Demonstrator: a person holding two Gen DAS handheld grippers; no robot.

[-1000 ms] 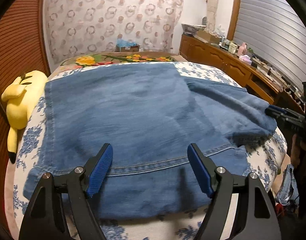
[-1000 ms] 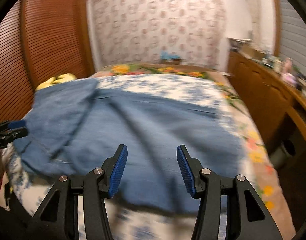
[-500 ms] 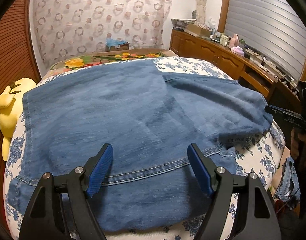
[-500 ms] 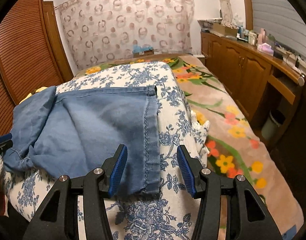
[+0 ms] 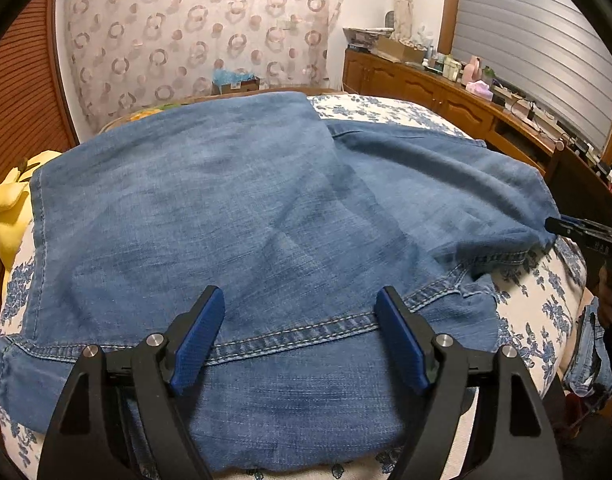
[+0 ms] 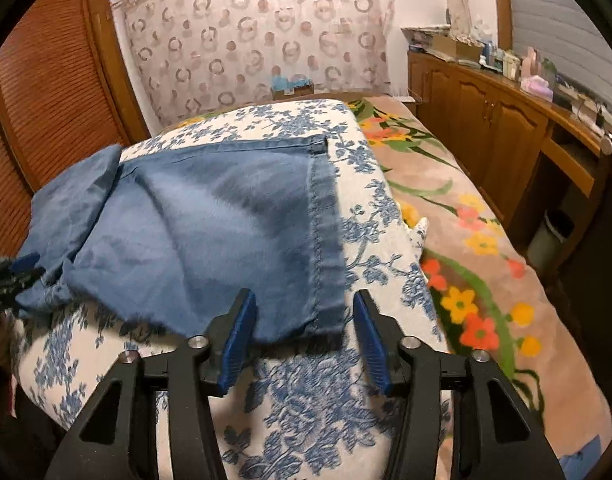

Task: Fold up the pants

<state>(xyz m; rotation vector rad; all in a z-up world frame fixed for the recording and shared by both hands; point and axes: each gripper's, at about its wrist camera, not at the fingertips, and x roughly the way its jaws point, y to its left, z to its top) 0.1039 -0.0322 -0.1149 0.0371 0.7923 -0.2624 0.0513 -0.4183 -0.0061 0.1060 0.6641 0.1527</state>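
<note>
— Denim filled the left wrist view: the pants (image 5: pixel 242 216) lay spread over the floral bedspread (image 5: pixel 545 300), one layer doubled across the other. Where did we have the left gripper (image 5: pixel 300 336)?

— We held it low over the near stitched seam (image 5: pixel 298 334), its blue pads (image 5: pixel 198 340) wide apart with only cloth beneath the gap, gripping nothing. At the far right edge a dark tip, which we judged to be the other tool, sat against a bunched corner of the fabric; we could not tell whether it pinched anything.

— And the right wrist view?

— There the right gripper (image 6: pixel 302 338) hovered just short of the hemmed corner (image 6: pixel 325 320) of a leg, fingers (image 6: pixel 238 336) spread, empty, the hem lying between them. The plush toy (image 5: pixel 10 208) sat well clear at the bed's side.

— How did we judge the step should be done well?

— We thought both tools ought to bite on a thick edge: the left on the seam, the right on the hem, through every layer. Then lifting evenly and carrying the cloth across in one sweep seemed best, since soft denim would sag and wrinkle if one side led.
</note>
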